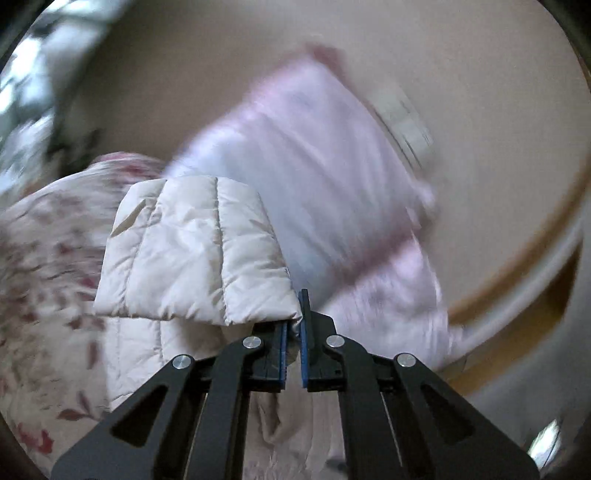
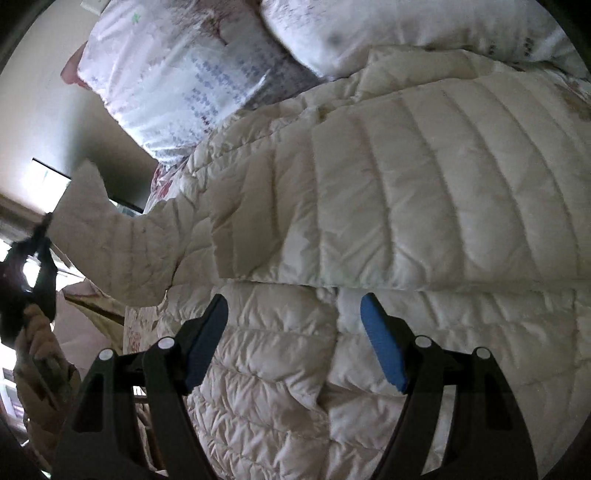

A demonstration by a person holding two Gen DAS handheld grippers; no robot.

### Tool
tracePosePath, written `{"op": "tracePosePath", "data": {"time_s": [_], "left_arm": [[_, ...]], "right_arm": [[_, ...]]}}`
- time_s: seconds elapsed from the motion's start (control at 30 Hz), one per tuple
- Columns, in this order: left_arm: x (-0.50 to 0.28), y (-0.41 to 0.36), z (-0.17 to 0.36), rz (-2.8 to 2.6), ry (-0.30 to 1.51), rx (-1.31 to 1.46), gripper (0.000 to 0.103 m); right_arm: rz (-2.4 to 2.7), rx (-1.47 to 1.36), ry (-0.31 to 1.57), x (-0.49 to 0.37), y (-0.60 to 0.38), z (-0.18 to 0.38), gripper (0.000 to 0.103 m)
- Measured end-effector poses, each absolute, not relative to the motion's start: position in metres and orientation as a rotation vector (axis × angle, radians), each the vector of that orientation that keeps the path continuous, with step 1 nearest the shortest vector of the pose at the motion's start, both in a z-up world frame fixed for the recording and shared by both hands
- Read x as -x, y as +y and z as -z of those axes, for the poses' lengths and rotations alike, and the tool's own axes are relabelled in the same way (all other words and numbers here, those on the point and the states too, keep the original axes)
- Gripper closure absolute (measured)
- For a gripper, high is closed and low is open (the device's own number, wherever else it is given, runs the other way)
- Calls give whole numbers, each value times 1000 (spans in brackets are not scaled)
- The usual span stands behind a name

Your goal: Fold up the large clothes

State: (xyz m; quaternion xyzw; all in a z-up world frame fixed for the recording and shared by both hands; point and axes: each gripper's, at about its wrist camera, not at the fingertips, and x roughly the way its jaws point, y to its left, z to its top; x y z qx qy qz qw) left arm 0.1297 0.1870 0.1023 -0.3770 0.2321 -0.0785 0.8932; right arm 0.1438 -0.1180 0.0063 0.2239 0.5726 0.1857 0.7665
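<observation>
A cream quilted puffer jacket (image 2: 388, 206) lies spread on a bed and fills the right wrist view. My left gripper (image 1: 294, 325) is shut on the jacket's sleeve cuff (image 1: 195, 251) and holds it lifted. It also shows in the right wrist view (image 2: 38, 240) at the far left, with the raised sleeve (image 2: 122, 251) stretched out from the jacket body. My right gripper (image 2: 293, 325) is open and empty, hovering just above the jacket's lower part.
A pale pink patterned pillow (image 2: 173, 74) lies beyond the jacket, also blurred in the left wrist view (image 1: 303, 177). A floral bedspread (image 1: 48, 280) covers the bed. A second white pillow (image 2: 406, 26) sits at the top. A beige wall (image 1: 461, 74) stands behind.
</observation>
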Motion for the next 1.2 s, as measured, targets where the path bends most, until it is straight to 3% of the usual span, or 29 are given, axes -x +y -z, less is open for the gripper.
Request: {"op": "tracePosePath", "data": {"time_s": [0.37,0.5,0.57,0.63,0.67,0.93,1.07,1.2], "left_arm": [[-166,30,-33,356,882,494,99],[-163,12,-5,370,1006,449,96],[-157,14,2,380,1042,462,74],[-143,24,2,376,1034,491,35],[-133,33,1,369,1022,507,31],[-84,92,10,191,1051,567,31],[-64,114,14,92,1054,587,31],[-53,126,19,35,1059,612,31]], "right_arm": [[-284,-516,1198,-135,-168,-10,29],[-265,-504,1147,-138,-178,-23,29],[-287,-484,1111,-141,-178,-35,35],[-345,-456,1071,-147,-170,-51,39],[-379,-445,1056,-151,-161,-58,41],[-642,-153,1002,-159,-53,-83,42],[-666,127,939,-135,3,-75,32],[-599,323,907,-125,32,-53,31]]}}
